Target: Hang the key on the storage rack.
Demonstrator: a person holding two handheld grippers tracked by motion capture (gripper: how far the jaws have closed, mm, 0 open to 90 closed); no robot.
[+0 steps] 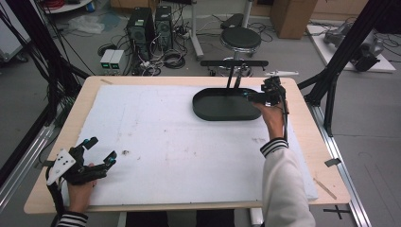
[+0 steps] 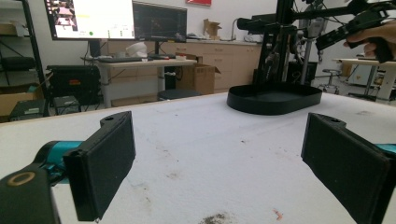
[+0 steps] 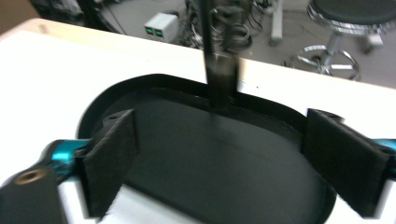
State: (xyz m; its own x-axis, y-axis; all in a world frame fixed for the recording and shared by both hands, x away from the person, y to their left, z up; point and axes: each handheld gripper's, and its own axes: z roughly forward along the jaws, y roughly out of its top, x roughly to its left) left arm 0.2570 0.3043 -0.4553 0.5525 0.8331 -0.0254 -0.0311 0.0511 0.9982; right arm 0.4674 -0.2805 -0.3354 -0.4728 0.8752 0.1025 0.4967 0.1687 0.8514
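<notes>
the right hand-held gripper (image 1: 255,97) is hovering released over the black tray (image 1: 226,111), probably rigid, light; take its rim; the left hand-held gripper (image 1: 100,150) is resting released on the surface (image 1: 165,142)

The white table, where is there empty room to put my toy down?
Between the left claw and the black tray, the white mat is bare, with faint smudges. It is crowded at the far right, where the right claw is at the tray.

matt black plastic tray (image 1: 226,105); stained white mat (image 1: 156,142)
</notes>
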